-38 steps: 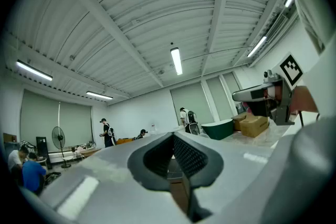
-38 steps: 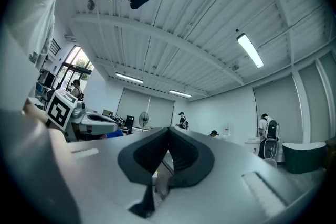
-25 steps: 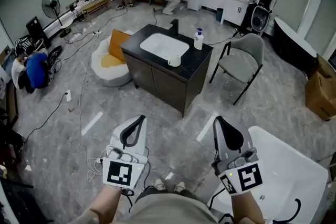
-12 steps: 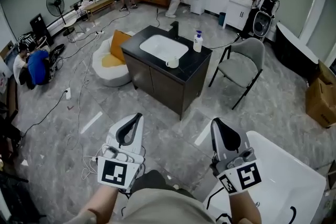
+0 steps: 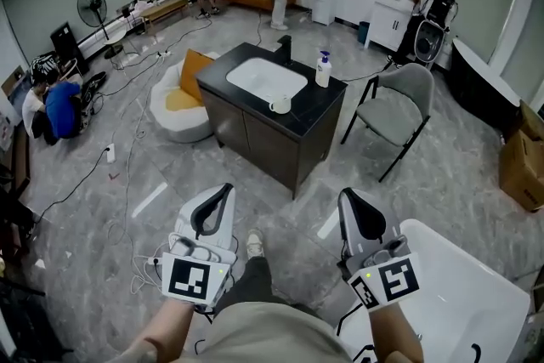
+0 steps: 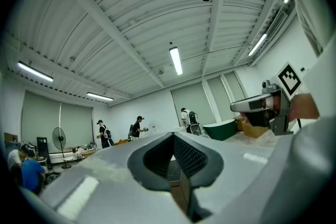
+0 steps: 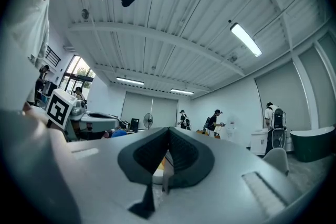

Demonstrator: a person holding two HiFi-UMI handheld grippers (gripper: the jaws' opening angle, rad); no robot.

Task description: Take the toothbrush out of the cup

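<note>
Black surface (image 5: 313, 108) on a cabinet carries a white cup (image 5: 280, 102) just beside the sink (image 5: 266, 77); a toothbrush in it is too small to make out. The left hand-held gripper (image 5: 224, 190) and right hand-held gripper (image 5: 348, 195), both pressed together and empty, hang well apart from the cup, close to the person.

No legible text, brand or number appears anywhere; only coded square marker patterns (image 5: 192, 279) on the near left gripper (image 5: 224, 193) and right gripper (image 5: 348, 197).
</note>
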